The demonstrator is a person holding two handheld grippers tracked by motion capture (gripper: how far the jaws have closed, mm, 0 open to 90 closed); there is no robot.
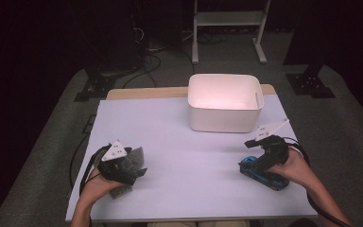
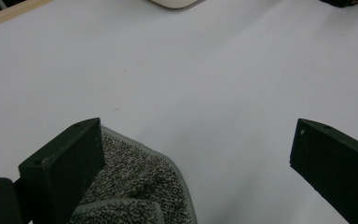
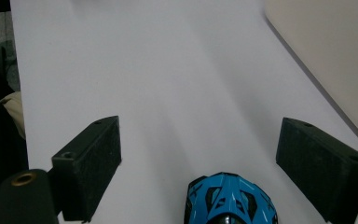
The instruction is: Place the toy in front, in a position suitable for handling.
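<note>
No readable text, label, brand, number or sign anywhere: none on the blue toy car (image 3: pixel 230 198), the grey cloth (image 2: pixel 135 186), the white bin (image 1: pixel 224 101) beyond them.

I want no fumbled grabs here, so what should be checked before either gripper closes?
1. Left gripper open: ok, jaws wide apart.
2. Grey cloth between the left jaws: not ok, it lies beside one jaw, off centre.
3. Right gripper open: ok.
4. Blue toy car centred between the right jaws: ok, though only its front end shows.
5. White bin free to receive things: ok, it looks empty.
6. Jaws low enough to grip: cannot tell.
</note>
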